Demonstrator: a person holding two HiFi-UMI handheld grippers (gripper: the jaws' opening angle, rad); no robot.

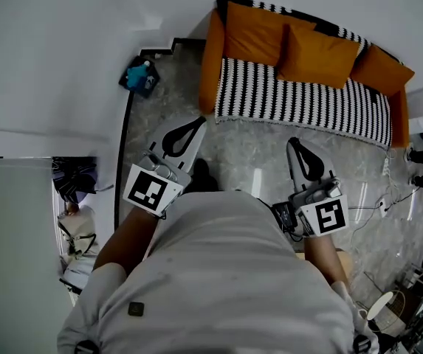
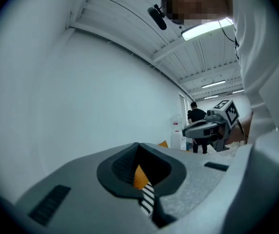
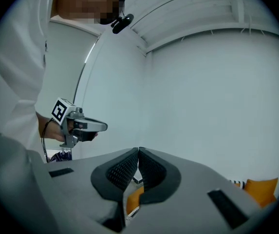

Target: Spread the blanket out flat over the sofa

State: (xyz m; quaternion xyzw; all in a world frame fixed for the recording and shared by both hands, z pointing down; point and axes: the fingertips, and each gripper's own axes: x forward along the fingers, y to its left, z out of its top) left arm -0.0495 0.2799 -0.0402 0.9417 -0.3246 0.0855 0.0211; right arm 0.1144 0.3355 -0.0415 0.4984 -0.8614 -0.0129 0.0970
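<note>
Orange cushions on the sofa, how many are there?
3. The left cushion, the middle cushion and the right cushion all lean along the back of the sofa, above the striped blanket. More could hide behind them.

One orange sofa (image 1: 212, 57), one black-and-white striped blanket (image 1: 300, 98), and three orange cushions: a left cushion (image 1: 252, 32), a middle cushion (image 1: 319, 56) and a right cushion (image 1: 382, 68). Two tools, the left tool (image 1: 198, 124) and the right tool (image 1: 293, 144), each with one marker cube. One blue object (image 1: 139, 76) on the floor. One person in black (image 2: 196, 115) in the left gripper view
</note>
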